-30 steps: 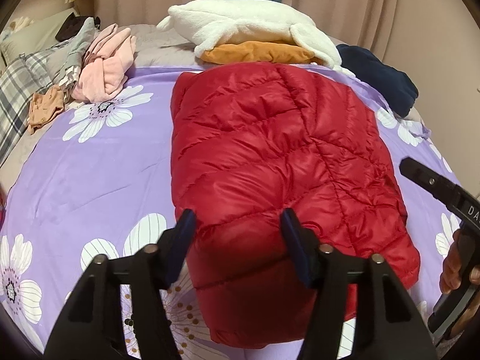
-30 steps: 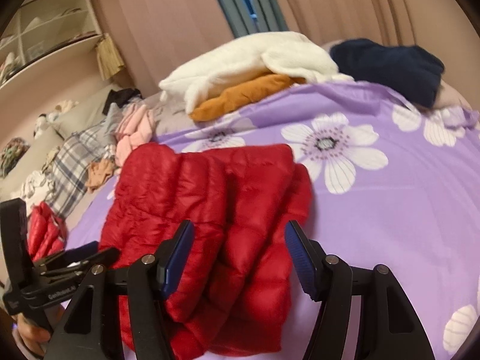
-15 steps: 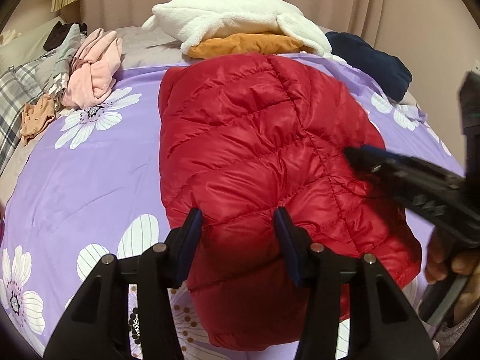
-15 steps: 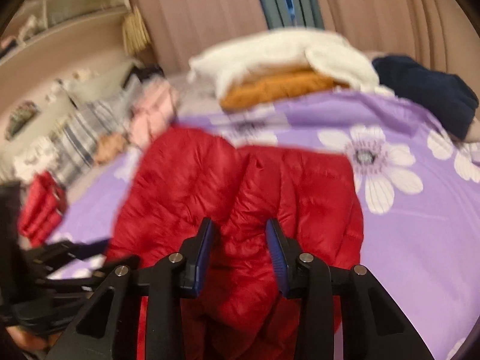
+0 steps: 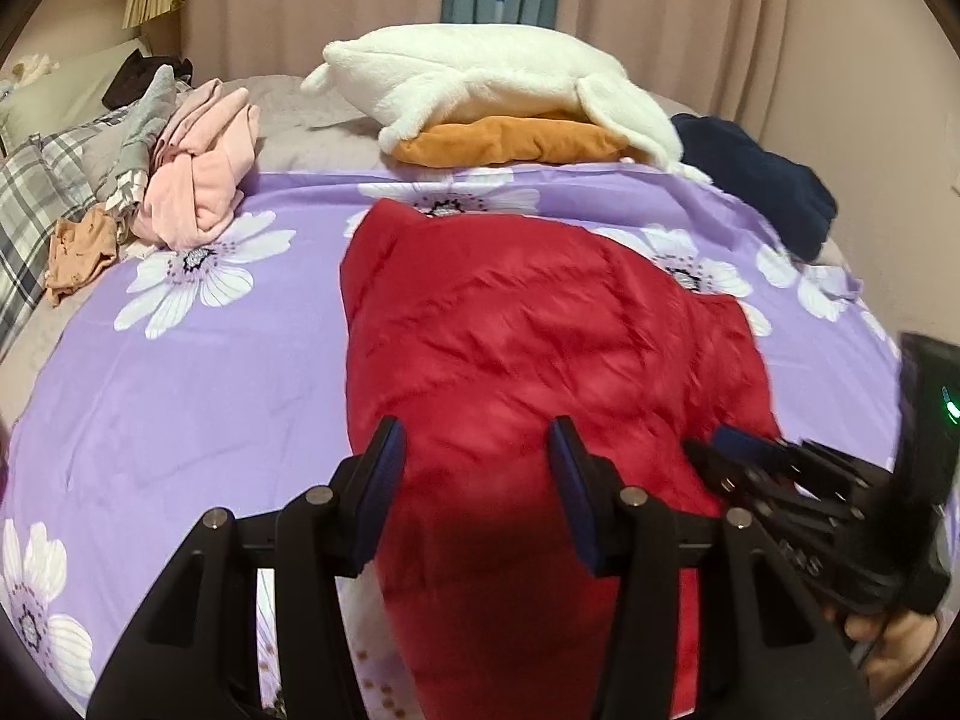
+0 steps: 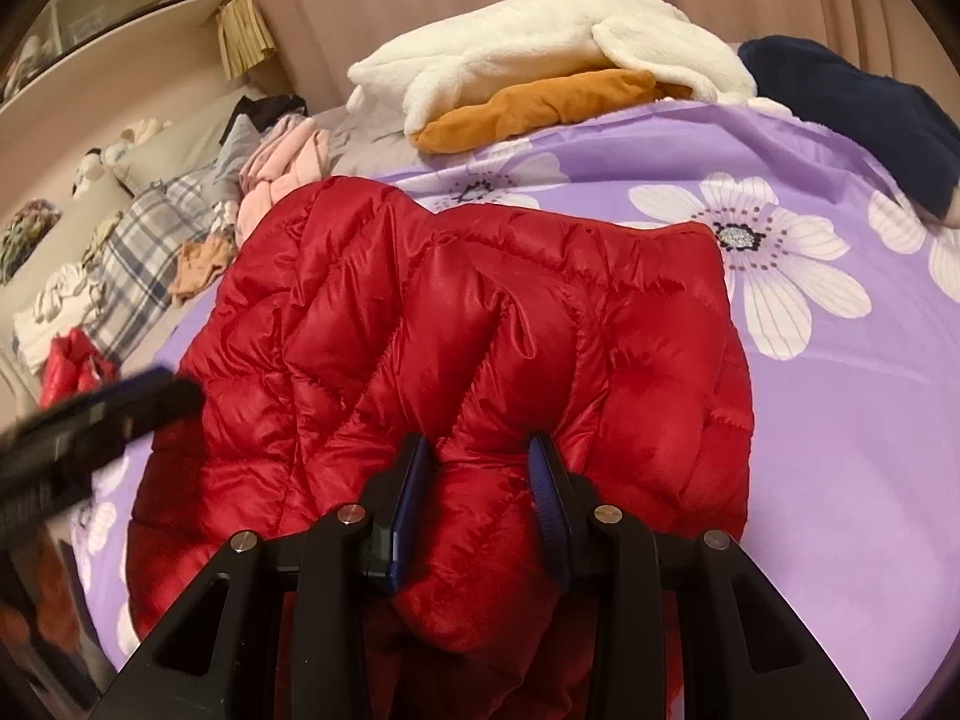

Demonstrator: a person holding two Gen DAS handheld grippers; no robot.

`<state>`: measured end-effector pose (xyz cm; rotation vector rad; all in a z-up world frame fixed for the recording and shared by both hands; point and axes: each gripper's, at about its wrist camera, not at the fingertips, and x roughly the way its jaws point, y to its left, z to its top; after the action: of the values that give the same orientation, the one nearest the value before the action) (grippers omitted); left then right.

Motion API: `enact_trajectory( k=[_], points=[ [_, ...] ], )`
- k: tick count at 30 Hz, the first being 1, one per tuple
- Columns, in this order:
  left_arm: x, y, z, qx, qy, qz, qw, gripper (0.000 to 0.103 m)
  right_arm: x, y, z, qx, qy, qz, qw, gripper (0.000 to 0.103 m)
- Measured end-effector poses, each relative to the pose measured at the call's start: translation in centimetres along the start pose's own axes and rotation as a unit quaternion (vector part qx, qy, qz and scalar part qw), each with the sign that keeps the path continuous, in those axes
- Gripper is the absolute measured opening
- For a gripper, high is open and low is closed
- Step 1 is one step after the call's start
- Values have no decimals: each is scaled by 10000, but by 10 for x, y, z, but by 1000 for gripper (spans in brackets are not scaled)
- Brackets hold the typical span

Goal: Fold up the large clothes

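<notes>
A red quilted down jacket (image 5: 528,330) lies folded lengthwise on the purple flowered bed sheet (image 5: 180,390). My left gripper (image 5: 477,468) is shut on its near end, with puffy fabric filling the gap between the pads and hanging below them. To its right, my right gripper (image 5: 720,462) reaches in onto the jacket's right side. In the right wrist view my right gripper (image 6: 480,468) is shut on a raised fold of the jacket (image 6: 420,330), which bulges between the blue pads. The left gripper (image 6: 150,396) shows blurred at the left edge.
A white fleece (image 5: 492,78) lies on an orange garment (image 5: 510,141) at the far side of the bed. A navy garment (image 5: 762,174) is far right, pink clothes (image 5: 198,180) and plaid fabric (image 5: 24,210) far left. A hand (image 5: 900,654) holds the right gripper.
My right gripper came down and its jaws closed from wide apart onto a fold of the jacket. The jacket's far edge has drawn back from the orange garment.
</notes>
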<state>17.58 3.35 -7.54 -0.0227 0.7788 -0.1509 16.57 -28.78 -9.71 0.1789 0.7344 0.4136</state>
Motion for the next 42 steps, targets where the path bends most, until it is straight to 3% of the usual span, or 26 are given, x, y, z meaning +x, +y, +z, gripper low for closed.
enact_trajectory(
  k=[9,17,23,29,36,42],
  points=[
    [38,-5,-9,314,531,225,9978,48,5,0,1,-55,37,-32,10000,37],
    [33,-8,-9,431,511,316,9973,49,-23,4,4,42,-238,5,9997,37],
    [33,-8,-9,414,515,304,9974,49,-56,22,-8,-255,-344,501,9978,37],
    [34,-7,-8,415,522,252,9975,49,-44,41,-36,-1039,0,25,9946,37],
    [34,-8,-10,341,539,236,9977,49,-21,32,-50,-1084,139,-50,9940,37],
    [0,-7,-20,102,311,166,9993,48,-29,31,-48,-938,138,18,9955,37]
  ],
)
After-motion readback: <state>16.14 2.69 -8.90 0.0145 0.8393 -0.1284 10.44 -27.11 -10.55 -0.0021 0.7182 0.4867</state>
